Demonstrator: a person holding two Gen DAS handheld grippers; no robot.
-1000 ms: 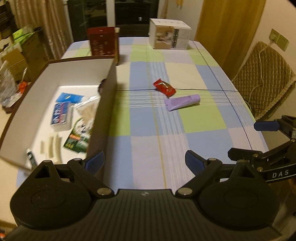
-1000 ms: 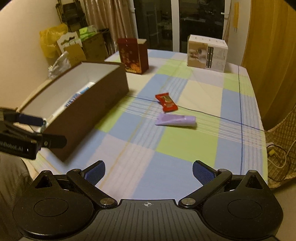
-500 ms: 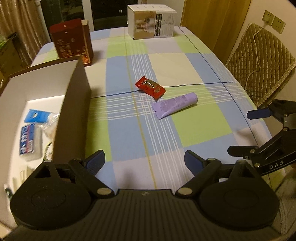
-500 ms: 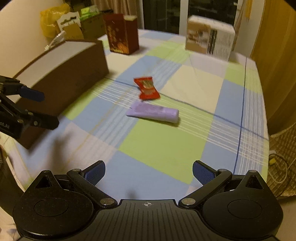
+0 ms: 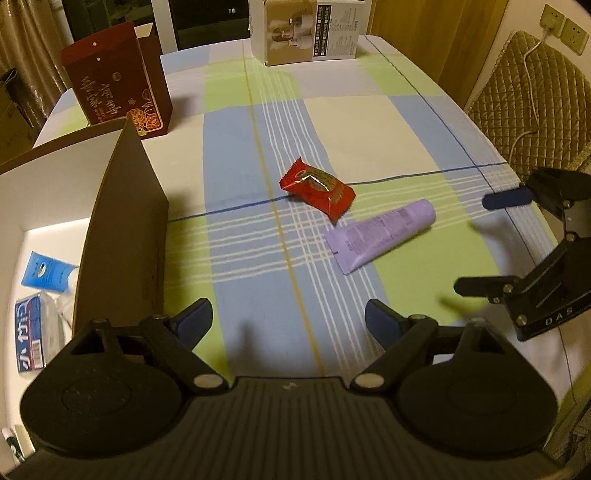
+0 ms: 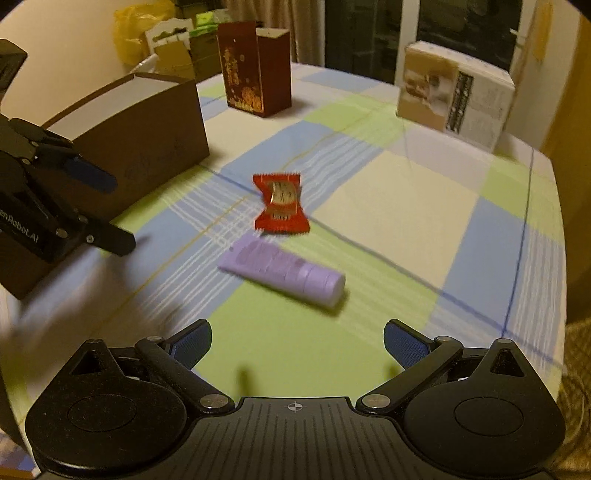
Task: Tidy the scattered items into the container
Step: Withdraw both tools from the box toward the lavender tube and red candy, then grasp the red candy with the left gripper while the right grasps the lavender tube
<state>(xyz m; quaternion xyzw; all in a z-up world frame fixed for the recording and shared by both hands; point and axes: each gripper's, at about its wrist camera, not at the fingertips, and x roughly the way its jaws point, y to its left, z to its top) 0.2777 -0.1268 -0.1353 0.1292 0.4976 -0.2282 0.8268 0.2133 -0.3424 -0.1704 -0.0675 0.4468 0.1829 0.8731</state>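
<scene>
Left wrist view: left gripper (image 5: 288, 320) had jaws wide apart, nothing between, hovering over bare checked tablecloth (image 5: 399, 122) w/ free cloth ahead. Brown container (image 5: 122, 221) sat at left, its tall near wall edge-on just beside the left finger; inside lay a blue tube (image 5: 46, 273) and a blue pack (image 5: 27, 336), rest hidden. Red snack packet (image 5: 317, 189) lay mid-table, long axis diagonal, upper-left to lower-right. Purple tube (image 5: 384, 233) just beside it on the lower right, almost touching; cap end pointed up-right, flat crimped end down-left toward cam. Right gripper (image 5: 484, 243) came in from the right table edge, jaws spread, empty, near the tube's cap end. Red gift box (image 5: 118, 79) and white carton (image 5: 310, 31) stood at the far edge, well apart from both items. Right wrist view (some blur): right gripper (image 6: 297, 341) had jaws apart, empty, w/ the purple tube (image 6: 284, 271) straight ahead, axis roughly crosswise, cap to the right. Red snack packet (image 6: 281, 203) just behind the tube. Container (image 6: 147, 129) at left, open cloth between it and the items; left gripper (image 6: 107, 210) in front of it, fingers spread.
</scene>
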